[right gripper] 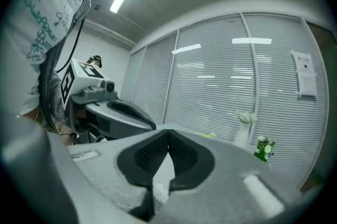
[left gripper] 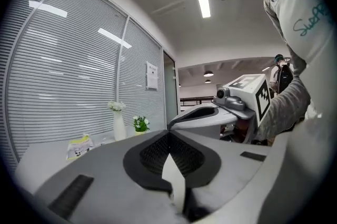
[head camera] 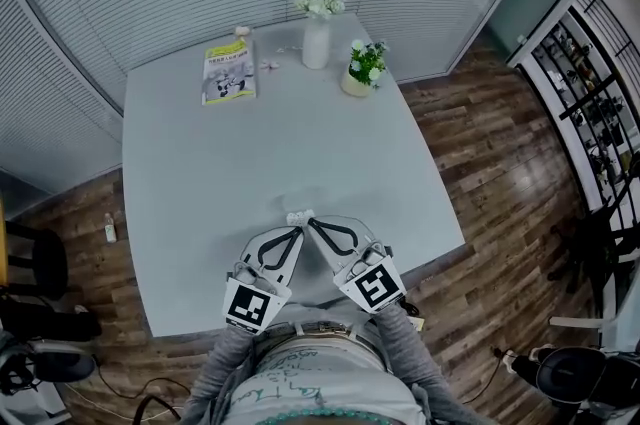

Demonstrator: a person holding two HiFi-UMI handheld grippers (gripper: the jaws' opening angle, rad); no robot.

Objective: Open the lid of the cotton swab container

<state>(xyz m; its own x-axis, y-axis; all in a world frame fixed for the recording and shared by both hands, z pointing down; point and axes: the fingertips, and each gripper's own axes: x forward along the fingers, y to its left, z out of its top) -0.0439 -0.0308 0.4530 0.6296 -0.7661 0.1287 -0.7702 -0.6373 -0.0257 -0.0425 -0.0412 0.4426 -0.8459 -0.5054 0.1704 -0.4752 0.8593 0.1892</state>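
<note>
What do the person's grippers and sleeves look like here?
The left gripper and right gripper are alike: light grey shells, black ribbed pads lining the jaws, a white cube with black square markers at the rear. Both arms wear grey sleeves.

My left gripper (head camera: 297,229) and right gripper (head camera: 313,224) have matt grey plastic shells with black, ribbed pads (left gripper: 152,157). The table (head camera: 280,153) looks smooth and matt, the floor (head camera: 500,173) is wood planks, the vase (head camera: 316,43) smooth white, the booklet (head camera: 229,73) paper.
</note>
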